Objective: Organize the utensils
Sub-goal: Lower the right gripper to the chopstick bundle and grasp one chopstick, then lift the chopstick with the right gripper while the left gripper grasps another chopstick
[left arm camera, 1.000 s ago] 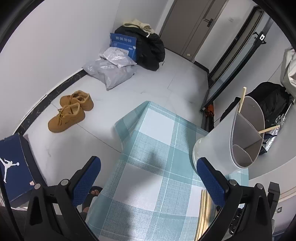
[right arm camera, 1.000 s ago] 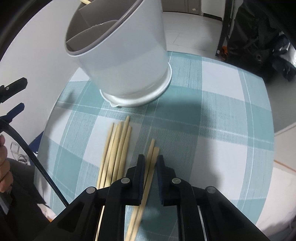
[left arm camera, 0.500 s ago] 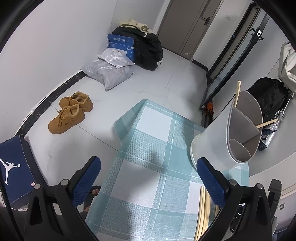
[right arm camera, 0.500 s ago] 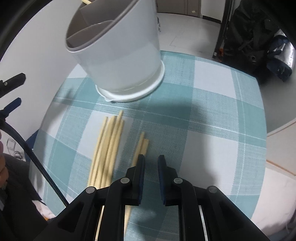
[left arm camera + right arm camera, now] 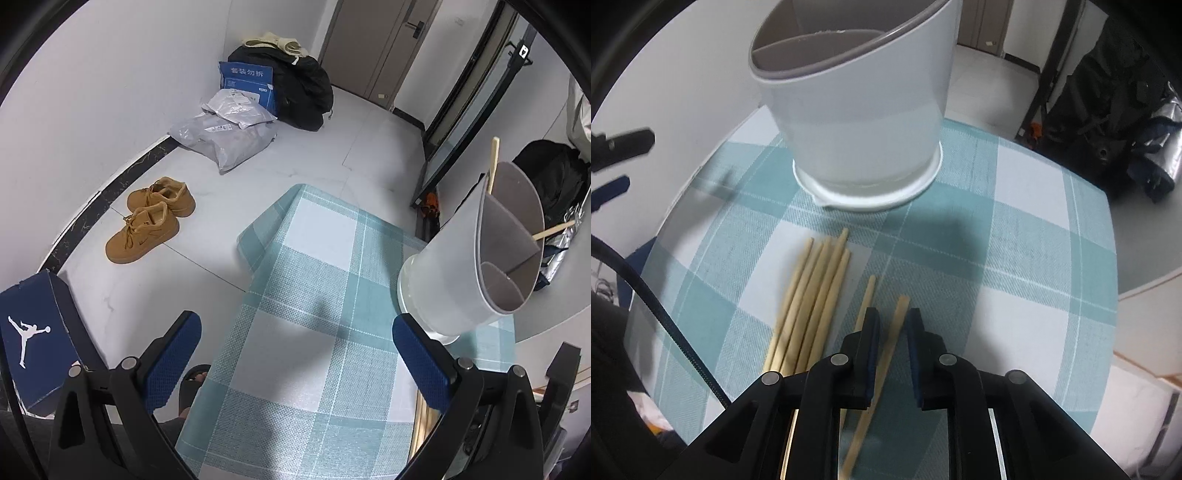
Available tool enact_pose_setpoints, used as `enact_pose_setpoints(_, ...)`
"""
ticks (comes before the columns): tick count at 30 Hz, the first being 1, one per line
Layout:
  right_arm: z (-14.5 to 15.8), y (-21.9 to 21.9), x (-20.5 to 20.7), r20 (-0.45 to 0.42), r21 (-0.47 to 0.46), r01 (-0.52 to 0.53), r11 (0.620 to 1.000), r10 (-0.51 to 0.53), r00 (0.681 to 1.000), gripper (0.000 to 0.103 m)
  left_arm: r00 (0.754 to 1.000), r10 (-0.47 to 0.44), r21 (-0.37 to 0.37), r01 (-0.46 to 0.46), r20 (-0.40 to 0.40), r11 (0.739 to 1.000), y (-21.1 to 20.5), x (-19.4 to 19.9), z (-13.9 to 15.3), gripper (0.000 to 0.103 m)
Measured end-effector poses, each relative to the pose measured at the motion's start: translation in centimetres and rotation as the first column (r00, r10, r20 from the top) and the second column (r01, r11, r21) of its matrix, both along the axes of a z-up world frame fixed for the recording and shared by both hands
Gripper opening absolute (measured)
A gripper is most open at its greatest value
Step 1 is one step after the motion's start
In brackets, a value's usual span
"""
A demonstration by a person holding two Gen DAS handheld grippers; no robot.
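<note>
Over the checked desk, the right tool is straddling one chopstick, jaws narrowly parted, risking a slipped pinch.

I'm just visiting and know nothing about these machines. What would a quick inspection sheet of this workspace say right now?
Surface: teal checked tablecloth, flat.
Job's things: white divided holder upright, two chopsticks already in it; bundle of chopsticks lying before it; two loose chopsticks beside the bundle.
Clutter: nothing seen on the table.
Grippers: right gripper narrowly open, one loose chopstick between its jaws, no pinch visible; left gripper wide open, empty.
Cables: black cable at the table edge.
Surroundings: tan shoes, blue shoebox, parcels, black bags on the floor.
</note>
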State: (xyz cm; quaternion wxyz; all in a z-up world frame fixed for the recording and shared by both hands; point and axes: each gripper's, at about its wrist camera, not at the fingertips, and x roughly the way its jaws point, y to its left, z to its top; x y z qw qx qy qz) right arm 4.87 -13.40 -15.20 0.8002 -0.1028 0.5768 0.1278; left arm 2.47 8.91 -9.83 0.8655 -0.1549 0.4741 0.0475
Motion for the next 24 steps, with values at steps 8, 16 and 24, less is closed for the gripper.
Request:
enact_pose_setpoints(8, 0.4, -2.6, 0.8, -0.002, 0.178, 0.111, 0.978, -0.112, 0.994, 0.005, 0.994, -0.104, 0.011, 0.104, -0.039, 0.995, -3.3, -0.2, -1.2, 0.102)
enact_pose_setpoints(16, 3.3, -8.6, 1.1, 0.012, 0.429, 0.248, 0.869, -0.28, 0.96, 0.005, 0.965, -0.241, 0.074, 0.249, -0.102, 0.966, -8.2, -2.1, -2.5, 0.101)
enact_pose_setpoints(24, 6.0, -12.7, -0.5, 0.03, 0.585, 0.288, 0.758, -0.375, 0.926, 0.005, 0.943, -0.287, 0.167, 0.314, -0.169, 0.935, -10.7, -3.4, -4.1, 0.101)
